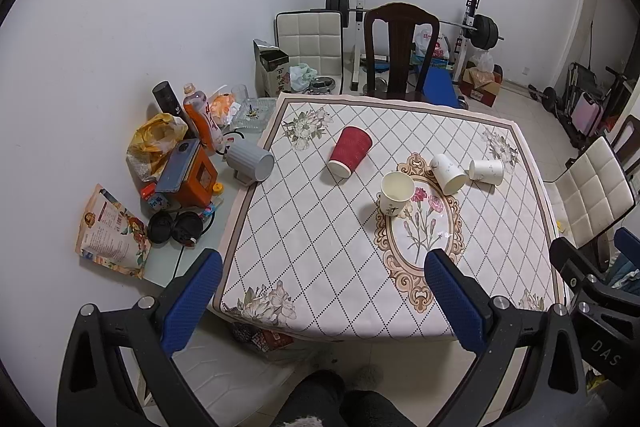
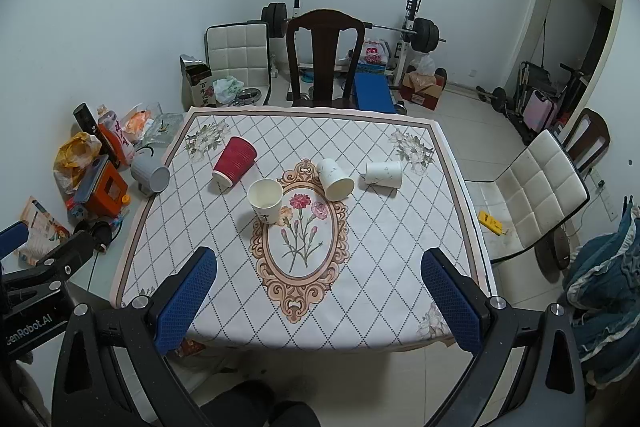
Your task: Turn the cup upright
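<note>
A: Where are your two claws right now?

B: You hold both above the near edge of the table [image 2: 452,187]. Your left gripper [image 1: 324,291] is spread wide with nothing between its blue pads, and your right gripper [image 2: 320,287] is spread just as wide and just as empty. Neither touches a cup.

A: And the cups?

B: You have four paper cups on the patterned cloth [image 2: 380,235]. The red cup [image 2: 234,161] lies tipped over near the far left, its mouth facing you. The cream cup [image 2: 266,200] stands upright at the left rim of the flower oval, mouth up. Two white cups lie on their sides further right: the nearer white cup [image 2: 335,178] at the oval's top edge, mouth toward you, and the far white cup [image 2: 383,174] just beside it, well apart from the red one.

A: Anything off the cloth?

B: You can see a grey mug [image 2: 150,174] tipped on its side at the cloth's left edge, beside a heap of clutter.
</note>
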Demonstrator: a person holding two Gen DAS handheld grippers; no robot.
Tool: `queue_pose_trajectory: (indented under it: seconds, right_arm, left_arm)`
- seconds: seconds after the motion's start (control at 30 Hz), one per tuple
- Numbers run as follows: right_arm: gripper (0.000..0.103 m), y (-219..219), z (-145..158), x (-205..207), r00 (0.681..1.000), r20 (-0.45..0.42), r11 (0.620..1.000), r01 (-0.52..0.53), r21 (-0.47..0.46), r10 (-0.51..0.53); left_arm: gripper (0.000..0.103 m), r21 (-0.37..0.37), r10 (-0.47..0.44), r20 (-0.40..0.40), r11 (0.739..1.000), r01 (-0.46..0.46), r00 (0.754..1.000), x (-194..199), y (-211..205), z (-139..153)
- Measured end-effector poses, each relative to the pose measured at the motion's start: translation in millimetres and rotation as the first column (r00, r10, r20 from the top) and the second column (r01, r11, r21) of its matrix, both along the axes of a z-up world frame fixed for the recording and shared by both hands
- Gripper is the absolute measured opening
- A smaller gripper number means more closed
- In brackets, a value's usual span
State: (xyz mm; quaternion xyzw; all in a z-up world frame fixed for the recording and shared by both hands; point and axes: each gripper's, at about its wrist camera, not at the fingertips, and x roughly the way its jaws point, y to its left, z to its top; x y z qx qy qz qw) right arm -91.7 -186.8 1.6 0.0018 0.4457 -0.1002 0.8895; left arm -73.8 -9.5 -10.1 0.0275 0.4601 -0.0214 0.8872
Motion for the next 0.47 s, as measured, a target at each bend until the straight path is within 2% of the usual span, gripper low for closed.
queue_pose_trajectory:
  seconds: [0.47]
  right_arm:
    - [0.103,-0.6,1.3,2.0,1.0,0.001,1.0,0.001,0.001,-0.001]
  left_arm:
    - [0.103,0.001,-0.001,-0.001,1.0,0.001,1.0,0.0,0.2,-0.2]
